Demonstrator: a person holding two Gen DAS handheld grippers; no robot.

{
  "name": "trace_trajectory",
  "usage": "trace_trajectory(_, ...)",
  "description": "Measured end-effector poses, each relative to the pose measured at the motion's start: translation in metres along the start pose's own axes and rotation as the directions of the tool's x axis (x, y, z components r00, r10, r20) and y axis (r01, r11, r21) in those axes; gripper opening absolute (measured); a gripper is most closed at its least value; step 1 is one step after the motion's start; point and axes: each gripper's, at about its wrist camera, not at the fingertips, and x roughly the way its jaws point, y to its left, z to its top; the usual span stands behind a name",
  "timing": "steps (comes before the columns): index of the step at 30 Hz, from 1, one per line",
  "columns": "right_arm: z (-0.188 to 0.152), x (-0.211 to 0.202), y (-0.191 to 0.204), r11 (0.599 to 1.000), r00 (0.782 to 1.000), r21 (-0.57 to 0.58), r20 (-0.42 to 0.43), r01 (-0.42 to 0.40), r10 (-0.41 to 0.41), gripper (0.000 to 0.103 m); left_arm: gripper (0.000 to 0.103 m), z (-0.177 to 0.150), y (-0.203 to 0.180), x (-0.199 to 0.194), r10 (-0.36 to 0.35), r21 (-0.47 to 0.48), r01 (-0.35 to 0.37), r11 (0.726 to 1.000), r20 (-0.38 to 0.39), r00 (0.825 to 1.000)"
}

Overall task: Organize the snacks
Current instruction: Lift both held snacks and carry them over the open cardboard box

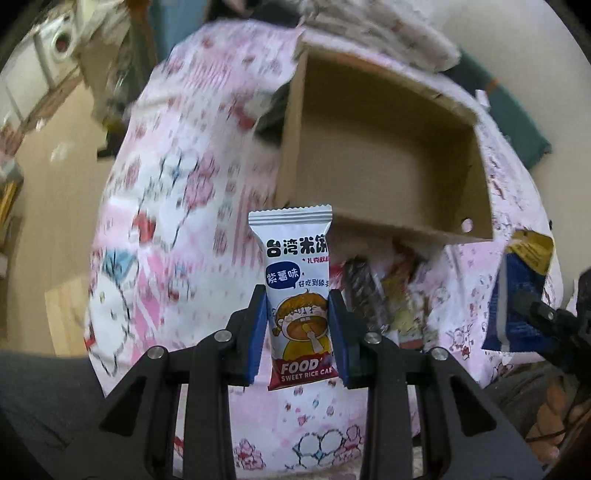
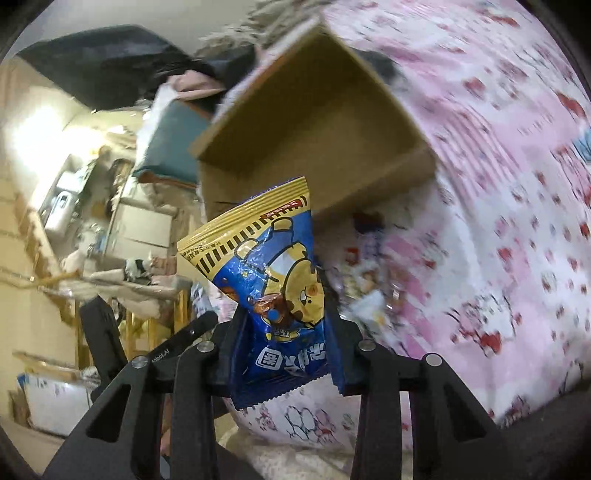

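My left gripper (image 1: pixel 298 306) is shut on a white sweet rice cake packet (image 1: pixel 295 288) with a cartoon child, held upright above the bed, near the front edge of an open cardboard box (image 1: pixel 388 162). My right gripper (image 2: pixel 284 317) is shut on a blue and yellow bear snack packet (image 2: pixel 273 273), held in front of the same cardboard box (image 2: pixel 314 125). The box looks empty inside. The blue packet also shows at the right edge of the left wrist view (image 1: pixel 517 295). Several loose snack packets (image 1: pixel 388 295) lie on the bedsheet just in front of the box.
A pink cartoon-print bedsheet (image 1: pixel 177 206) covers the bed under everything. A grey blanket (image 1: pixel 388 33) and a teal cushion (image 1: pixel 517 110) lie behind the box. Wooden floor (image 1: pixel 48 184) lies to the left; cluttered shelves and boxes (image 2: pixel 74 221) stand beyond the bed.
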Motion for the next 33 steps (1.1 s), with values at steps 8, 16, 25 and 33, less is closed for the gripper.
trace_trajectory(8,0.028,-0.012,-0.008,0.997,0.996,0.038,0.072,-0.060,0.057,0.038,0.028,0.025,-0.008,0.008,-0.108,-0.003,0.108,0.994,0.026,0.994)
trace_trajectory(16,0.083,-0.002,-0.015,1.000,0.997,-0.006,0.076,0.003,-0.003,0.038,0.028,0.086,-0.035,0.018,-0.078,0.037,0.078,0.996,-0.010,0.997)
trace_trajectory(25,0.126,0.044,-0.003,0.962,0.981,-0.191,0.034,0.194,-0.192,0.038,0.028,0.137,-0.055,0.066,0.040,0.085,-0.037,0.996,-0.037,0.999)
trace_trajectory(33,0.131,0.075,0.004,0.950,0.979,-0.240,0.005,0.201,-0.206,0.040,0.028,0.159,-0.062,0.093,0.107,0.118,-0.102,0.988,-0.031,0.994)
